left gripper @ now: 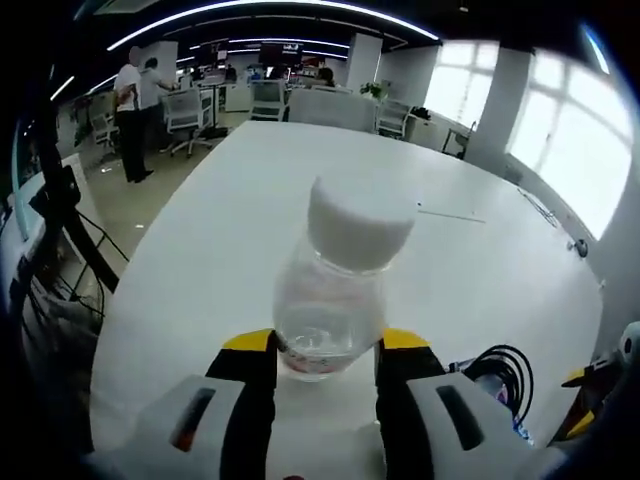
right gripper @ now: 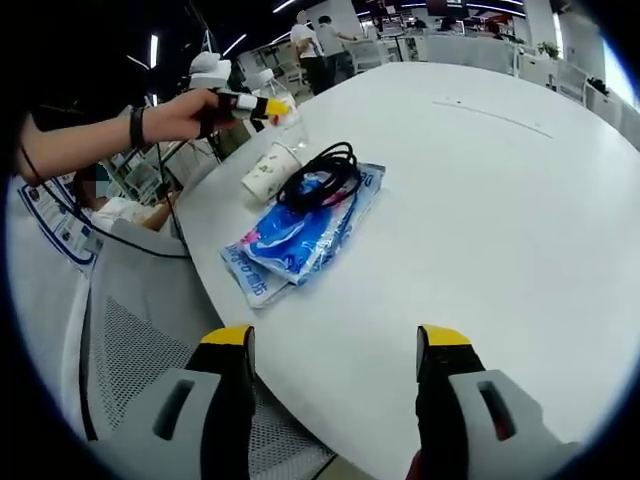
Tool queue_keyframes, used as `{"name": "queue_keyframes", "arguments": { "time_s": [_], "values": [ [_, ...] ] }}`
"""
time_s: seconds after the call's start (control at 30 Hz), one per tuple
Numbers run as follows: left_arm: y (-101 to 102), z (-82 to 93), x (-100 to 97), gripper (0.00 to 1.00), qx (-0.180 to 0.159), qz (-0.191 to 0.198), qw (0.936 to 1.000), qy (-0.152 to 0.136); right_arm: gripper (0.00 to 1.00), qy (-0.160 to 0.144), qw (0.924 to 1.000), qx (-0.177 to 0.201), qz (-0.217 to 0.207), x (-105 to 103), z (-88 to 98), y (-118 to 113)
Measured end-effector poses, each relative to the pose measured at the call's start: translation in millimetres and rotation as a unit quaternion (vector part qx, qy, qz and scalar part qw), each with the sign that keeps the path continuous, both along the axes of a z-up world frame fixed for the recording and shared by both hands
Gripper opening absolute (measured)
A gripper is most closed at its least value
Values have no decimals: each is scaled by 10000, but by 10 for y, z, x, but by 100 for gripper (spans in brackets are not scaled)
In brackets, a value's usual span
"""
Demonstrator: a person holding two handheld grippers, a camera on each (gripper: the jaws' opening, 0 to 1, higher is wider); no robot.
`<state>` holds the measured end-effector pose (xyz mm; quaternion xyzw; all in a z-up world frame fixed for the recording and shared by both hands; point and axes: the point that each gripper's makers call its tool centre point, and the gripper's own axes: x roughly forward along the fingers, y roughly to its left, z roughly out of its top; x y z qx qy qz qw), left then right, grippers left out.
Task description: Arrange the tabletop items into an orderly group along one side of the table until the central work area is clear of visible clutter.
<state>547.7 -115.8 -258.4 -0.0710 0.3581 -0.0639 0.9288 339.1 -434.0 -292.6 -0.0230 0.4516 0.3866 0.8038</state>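
In the left gripper view, the left hand-held gripper [left gripper: 327, 350] is closed on a clear plastic bottle [left gripper: 335, 292] with a white cap [left gripper: 360, 224], its yellow-tipped jaws pressing the bottle's lower body from either side while the bottle stands roughly upright above the white surface [left gripper: 250, 230]. To the lower right of that view a coiled black cable [left gripper: 505, 372] lies on the surface. In the right gripper view, the right hand-held gripper [right gripper: 335, 345] hangs over the near edge of the surface [right gripper: 500, 200] with its jaws wide apart and nothing between them. Ahead of it, the black cable [right gripper: 322, 172] rests on top of a blue plastic packet [right gripper: 300, 235], and a paper cup [right gripper: 268, 172] lies on its side just beside them. A person's hand [right gripper: 185, 115] holds the left hand-held gripper [right gripper: 262, 108] near the cup, by the surface's edge.
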Motion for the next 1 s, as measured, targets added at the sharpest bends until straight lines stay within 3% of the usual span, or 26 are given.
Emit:
{"name": "queue_keyframes", "arguments": {
  "time_s": [0.73,1.0],
  "values": [
    [-32,36,15,40,-63,-10,10000,-57,65,-20,9999,-42,-124,11,17,-107],
    [-18,109,-101,41,-78,-88,9998,-130,66,-76,9999,-4,-136,22,45,-51]
  ]
}}
